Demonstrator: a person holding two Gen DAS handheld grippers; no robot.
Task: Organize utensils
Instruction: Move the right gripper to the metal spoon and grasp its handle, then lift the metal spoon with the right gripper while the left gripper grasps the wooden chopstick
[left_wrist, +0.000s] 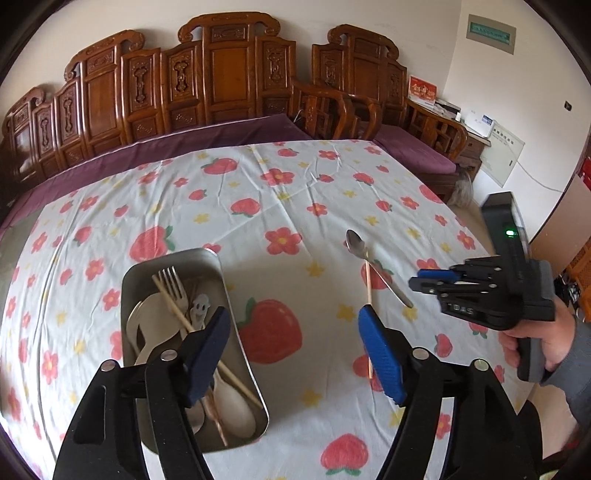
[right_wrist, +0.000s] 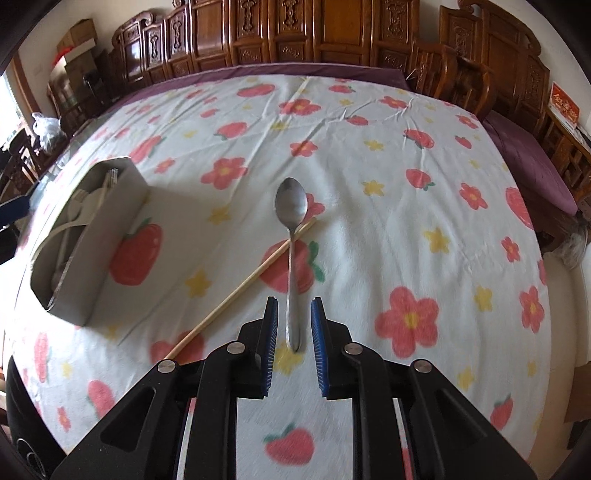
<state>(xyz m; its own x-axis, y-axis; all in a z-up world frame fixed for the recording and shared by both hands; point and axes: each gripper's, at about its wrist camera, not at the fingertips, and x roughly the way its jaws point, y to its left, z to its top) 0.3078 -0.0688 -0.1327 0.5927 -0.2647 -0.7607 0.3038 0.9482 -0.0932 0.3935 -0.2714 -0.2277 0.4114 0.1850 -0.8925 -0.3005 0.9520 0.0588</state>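
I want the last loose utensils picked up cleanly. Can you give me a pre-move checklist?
1. Right gripper jaws open around the spoon handle: ok.
2. Pads pressing on the handle: not ok, gaps both sides.
3. Chopstick clear of the spoon: not ok, they cross.
4. Left gripper empty, jaws open: ok.
5. Metal tray has room: cannot tell.

A home living room is showing here: carved wooden benches (left_wrist: 229, 74) with purple cushions (left_wrist: 413, 151) are lining the wall at twelve o'clock, beyond a strawberry-print tablecloth (left_wrist: 314, 192).
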